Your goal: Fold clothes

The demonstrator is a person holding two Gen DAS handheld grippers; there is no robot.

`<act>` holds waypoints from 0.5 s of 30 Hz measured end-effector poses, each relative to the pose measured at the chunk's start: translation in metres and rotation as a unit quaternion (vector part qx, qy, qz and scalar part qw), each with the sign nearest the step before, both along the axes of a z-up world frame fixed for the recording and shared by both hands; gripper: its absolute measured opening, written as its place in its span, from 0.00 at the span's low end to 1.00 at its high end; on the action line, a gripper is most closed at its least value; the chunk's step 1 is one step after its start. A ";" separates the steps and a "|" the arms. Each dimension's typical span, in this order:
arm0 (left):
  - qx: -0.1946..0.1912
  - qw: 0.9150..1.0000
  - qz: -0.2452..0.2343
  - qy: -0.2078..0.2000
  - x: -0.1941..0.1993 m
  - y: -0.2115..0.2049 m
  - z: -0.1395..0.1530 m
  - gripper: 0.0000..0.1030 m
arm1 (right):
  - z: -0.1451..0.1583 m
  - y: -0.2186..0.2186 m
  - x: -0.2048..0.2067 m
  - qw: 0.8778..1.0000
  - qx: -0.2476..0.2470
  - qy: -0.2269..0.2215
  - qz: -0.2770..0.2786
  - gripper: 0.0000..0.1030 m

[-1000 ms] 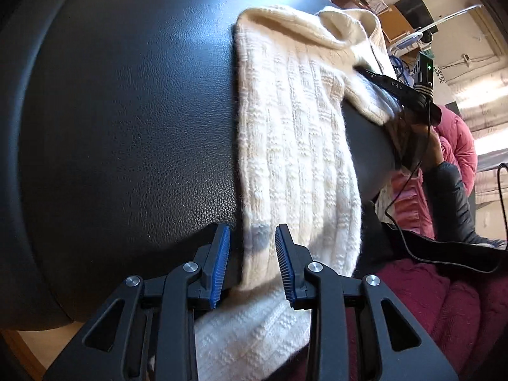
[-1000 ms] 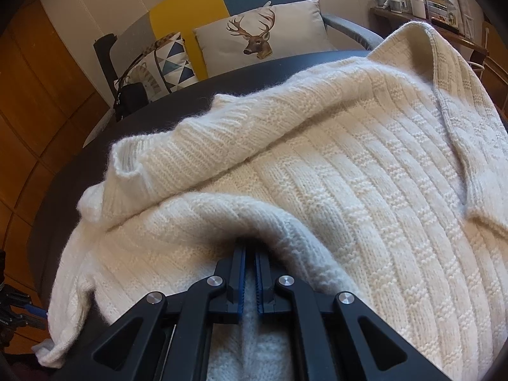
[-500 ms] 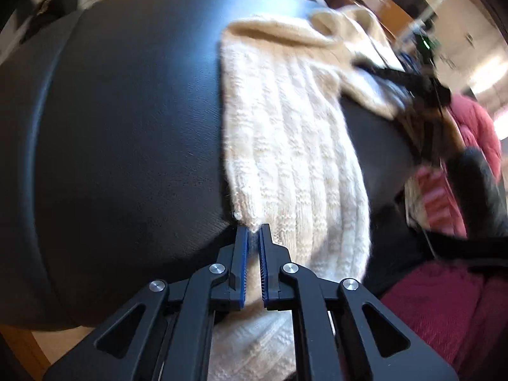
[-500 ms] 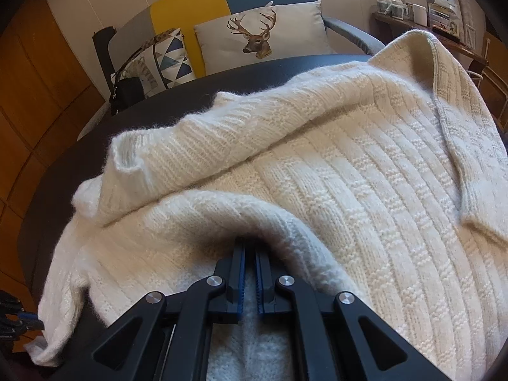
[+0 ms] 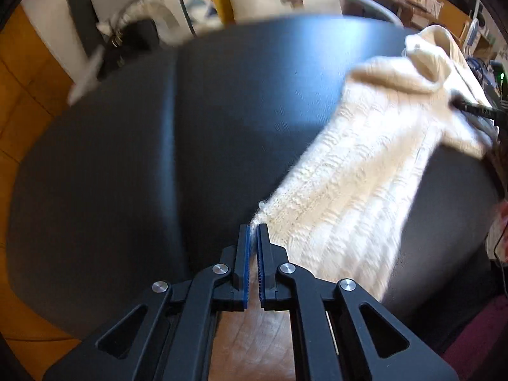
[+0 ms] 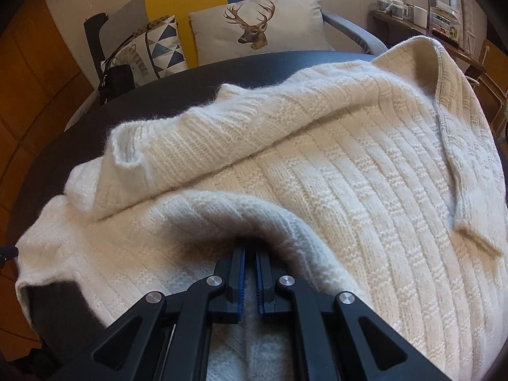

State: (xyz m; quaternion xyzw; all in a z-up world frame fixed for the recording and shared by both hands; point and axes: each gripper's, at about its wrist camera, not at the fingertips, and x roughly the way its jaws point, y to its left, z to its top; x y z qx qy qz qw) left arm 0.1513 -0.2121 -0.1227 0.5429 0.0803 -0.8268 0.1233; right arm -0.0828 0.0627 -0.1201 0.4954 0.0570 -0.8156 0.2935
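Observation:
A cream knitted sweater lies spread on a round black table. In the left wrist view the sweater stretches from my left gripper toward the far right. The left gripper is shut on the sweater's bottom corner and holds it lifted at the table's near edge. My right gripper is shut on a raised fold of the sweater's edge. A sleeve lies folded across the body. The right gripper also shows at the right edge of the left wrist view.
A sofa with a deer cushion and a triangle-patterned cushion stands behind the table. A black bag leans there. A wooden shelf with jars is at the back right. Wooden floor shows below the left gripper.
My left gripper shut on the sweater's bottom corner, then swung left and lifted, pulling the hem with it. My right gripper stays shut on its fold, nearly still.

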 end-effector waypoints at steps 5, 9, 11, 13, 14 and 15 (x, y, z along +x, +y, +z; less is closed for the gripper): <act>0.087 0.995 0.019 0.053 -0.002 -0.019 0.018 0.07 | 0.005 -0.010 0.001 1.000 -0.022 -0.011 -0.015 0.04; 0.068 0.992 -0.023 0.105 -0.037 -0.009 0.048 0.11 | 0.003 -0.012 -0.004 0.999 -0.037 -0.023 -0.019 0.04; 0.124 0.982 -0.083 0.117 -0.074 0.017 0.052 0.11 | 0.002 -0.014 -0.004 0.999 -0.039 -0.021 -0.018 0.04; 0.216 0.962 -0.120 0.120 -0.115 0.048 0.043 0.13 | 0.001 -0.014 -0.004 0.999 -0.042 -0.018 -0.018 0.04; 0.255 0.950 -0.135 0.120 -0.135 0.063 0.039 0.16 | 0.001 -0.014 -0.004 0.999 -0.044 -0.017 -0.018 0.04; 0.270 0.946 -0.136 0.115 -0.152 0.078 0.033 0.18 | 0.000 -0.013 -0.004 0.999 -0.046 -0.016 -0.018 0.04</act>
